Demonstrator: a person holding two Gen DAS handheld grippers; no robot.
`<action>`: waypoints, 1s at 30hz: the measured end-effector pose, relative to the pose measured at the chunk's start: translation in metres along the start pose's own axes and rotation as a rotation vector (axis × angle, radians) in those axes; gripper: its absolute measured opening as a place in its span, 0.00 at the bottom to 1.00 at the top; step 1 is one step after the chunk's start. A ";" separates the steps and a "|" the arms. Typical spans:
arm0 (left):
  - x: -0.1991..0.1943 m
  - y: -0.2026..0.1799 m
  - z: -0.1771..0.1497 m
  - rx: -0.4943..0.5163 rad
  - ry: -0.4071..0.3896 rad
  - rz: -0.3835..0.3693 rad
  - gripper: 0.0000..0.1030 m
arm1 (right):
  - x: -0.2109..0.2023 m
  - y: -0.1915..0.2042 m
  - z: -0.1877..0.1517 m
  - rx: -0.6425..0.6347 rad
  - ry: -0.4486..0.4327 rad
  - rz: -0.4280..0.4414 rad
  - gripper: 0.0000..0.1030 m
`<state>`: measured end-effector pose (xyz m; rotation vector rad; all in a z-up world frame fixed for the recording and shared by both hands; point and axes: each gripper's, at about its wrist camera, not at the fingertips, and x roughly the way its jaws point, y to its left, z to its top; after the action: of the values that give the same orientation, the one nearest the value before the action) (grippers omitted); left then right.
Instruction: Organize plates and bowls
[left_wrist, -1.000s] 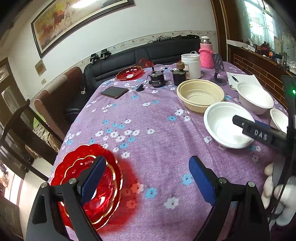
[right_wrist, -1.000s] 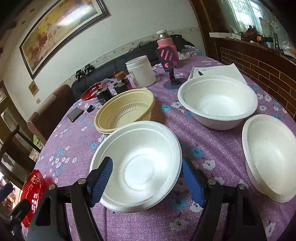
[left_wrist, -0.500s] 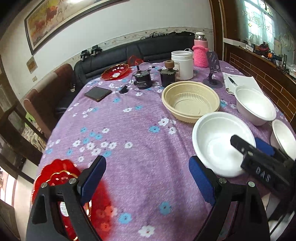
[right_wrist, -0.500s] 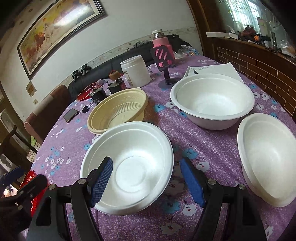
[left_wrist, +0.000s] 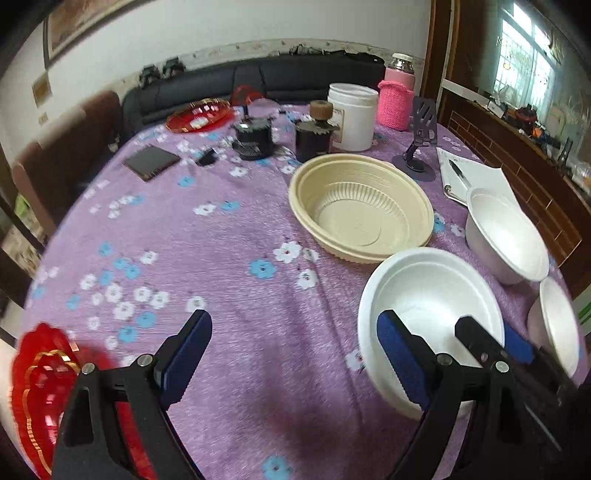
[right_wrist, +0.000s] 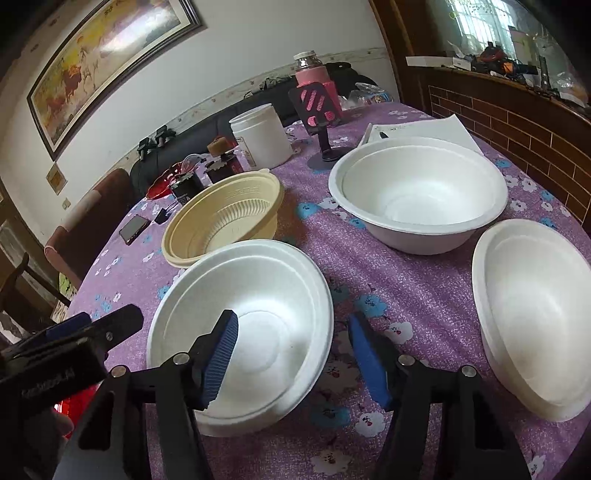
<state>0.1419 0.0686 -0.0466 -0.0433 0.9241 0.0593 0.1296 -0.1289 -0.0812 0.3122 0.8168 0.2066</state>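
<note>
1. The right hand-held gripper (right_wrist: 291, 356) is closing its jaws around the near rim of the shallow white foam bowl (right_wrist: 258, 295); a second ago they stood wider. One pad sits inside the bowl and one outside, and neither yet presses the wall

2. The left hand-held gripper (left_wrist: 291, 354) has swung away from the red plates (left_wrist: 40, 387) toward that same bowl. It hangs wide over bare cloth just left of the bowl, holding nothing

3. My reading: a pick-up is starting, probably to nest this bowl with the others (both hands converging suggests help with the lift)

4. The bowl is thin foam with a stepped wall and rolled rim. It rests on the surface just in front of the ribbed beige bowl (right_wrist: 225, 218), with the deep white bowl (right_wrist: 417, 192) behind-right and another white bowl (right_wrist: 532, 302) to its right
</note>
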 end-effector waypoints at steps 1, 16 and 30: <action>0.005 -0.001 0.002 -0.004 0.011 -0.015 0.87 | 0.001 -0.001 0.000 0.004 0.003 -0.001 0.62; 0.044 -0.023 -0.002 -0.014 0.128 -0.164 0.32 | 0.006 0.003 -0.002 -0.022 0.026 0.021 0.30; 0.007 0.002 -0.022 -0.084 0.090 -0.129 0.20 | -0.009 0.033 -0.012 -0.161 -0.045 0.092 0.21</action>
<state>0.1282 0.0692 -0.0655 -0.1842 1.0069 -0.0242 0.1127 -0.0984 -0.0711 0.2020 0.7366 0.3482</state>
